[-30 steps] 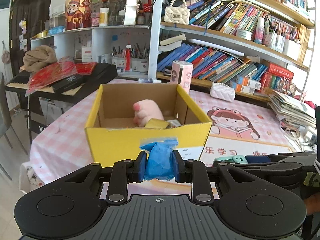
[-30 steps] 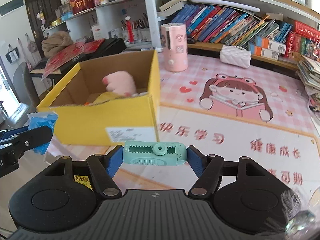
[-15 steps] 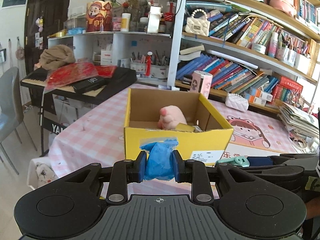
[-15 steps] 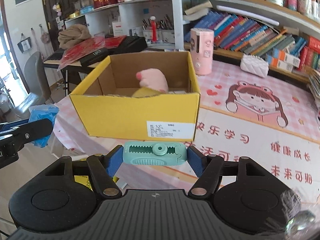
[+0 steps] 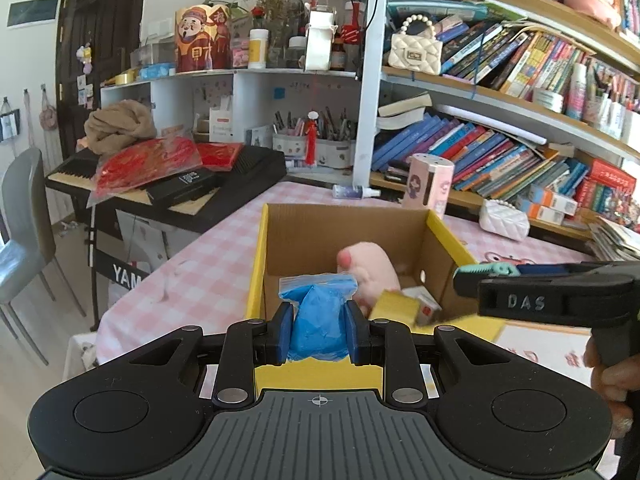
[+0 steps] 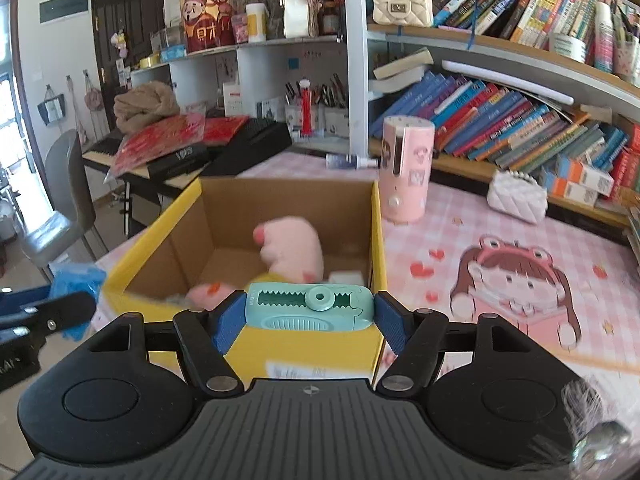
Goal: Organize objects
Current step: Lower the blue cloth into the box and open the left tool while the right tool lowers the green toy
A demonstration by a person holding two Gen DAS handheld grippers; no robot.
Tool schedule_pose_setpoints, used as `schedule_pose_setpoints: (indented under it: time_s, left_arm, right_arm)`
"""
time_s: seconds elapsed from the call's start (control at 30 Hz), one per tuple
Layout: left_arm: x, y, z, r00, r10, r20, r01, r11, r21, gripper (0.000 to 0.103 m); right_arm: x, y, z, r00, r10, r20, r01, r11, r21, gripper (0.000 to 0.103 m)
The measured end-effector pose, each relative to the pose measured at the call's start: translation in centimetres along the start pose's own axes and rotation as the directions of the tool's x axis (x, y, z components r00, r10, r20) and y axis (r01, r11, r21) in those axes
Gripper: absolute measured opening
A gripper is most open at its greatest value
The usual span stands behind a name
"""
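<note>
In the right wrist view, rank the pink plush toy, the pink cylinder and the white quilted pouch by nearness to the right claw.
1. Pink plush toy: inside the yellow box, just beyond the right claw.
2. Pink cylinder: upright on the table behind the box's right corner.
3. White quilted pouch: far right, by the bookshelf.

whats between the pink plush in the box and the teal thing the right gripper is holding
In the right wrist view, only the yellow box's near wall separates them: the teal clip, clamped in the right gripper, hangs before it, the pink plush just behind.

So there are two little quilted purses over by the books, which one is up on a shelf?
The cream purse with the pearl handle, standing on the upper shelf; the white one lies lower, below the books, at the table's edge.
</note>
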State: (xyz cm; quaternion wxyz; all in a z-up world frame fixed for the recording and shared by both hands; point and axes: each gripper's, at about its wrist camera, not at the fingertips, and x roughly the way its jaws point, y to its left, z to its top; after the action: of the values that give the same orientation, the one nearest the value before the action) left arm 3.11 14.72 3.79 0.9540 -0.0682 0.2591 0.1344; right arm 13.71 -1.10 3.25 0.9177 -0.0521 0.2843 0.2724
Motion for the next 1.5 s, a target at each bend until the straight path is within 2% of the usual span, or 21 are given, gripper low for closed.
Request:
schedule_pose_setpoints:
  time_s: [0.17,0.37,0.7,0.93,1.0,1.13,1.3,1.47,1.5]
  left_arm:
    - [3.1,-1.1,1.2,0.999,0.028,-0.017,-0.028,1.0,0.001,0.025]
    - [6.6,-2.4,1.7,0.995,0.07,-0.074,-0.068,0.997,0.03,0.025]
    - [10.9,-4.0,1.4,0.975,0.123,-0.187,-0.103,0.988,0.111,0.025]
    - [12.3,-3.9,1.0,0.955,0.168,-0.246,-0.142,0.983,0.119,0.025]
    - [12.5,-3.8,0.9,0.95,0.176,-0.256,-0.15,0.982,0.117,0.025]
    - [12.9,-4.1,0.7,0.944,0.18,-0.277,-0.151,0.981,0.123,0.026]
    - [12.9,-4.2,0.6,0.943,0.186,-0.274,-0.16,0.98,0.117,0.026]
    - [12.5,-4.1,0.6,0.945,0.2,-0.26,-0.179,0.978,0.103,0.031]
    - [12.4,-4.1,0.6,0.945,0.202,-0.256,-0.182,0.978,0.1,0.035]
  right_arm:
    - [2.8,-2.1,2.4,1.0,0.017,0.008,-0.017,1.0,0.026,0.067]
    - [6.3,-3.4,4.8,0.998,0.064,-0.002,-0.064,0.998,0.009,0.067]
    - [10.9,-3.0,5.2,0.982,0.164,-0.091,-0.169,0.985,-0.047,0.067]
    - [13.6,-2.6,4.7,0.965,0.206,-0.159,-0.221,0.972,-0.083,0.067]
    - [13.7,-2.5,5.0,0.96,0.236,-0.155,-0.249,0.966,-0.075,0.067]
    - [14.5,-2.1,5.2,0.954,0.235,-0.185,-0.255,0.962,-0.092,0.067]
    - [15.2,-1.4,5.2,0.941,0.244,-0.236,-0.28,0.951,-0.132,0.067]
    - [15.2,-1.2,5.1,0.94,0.24,-0.243,-0.28,0.949,-0.145,0.067]
    - [15.2,-1.3,5.1,0.94,0.242,-0.241,-0.281,0.95,-0.14,0.067]
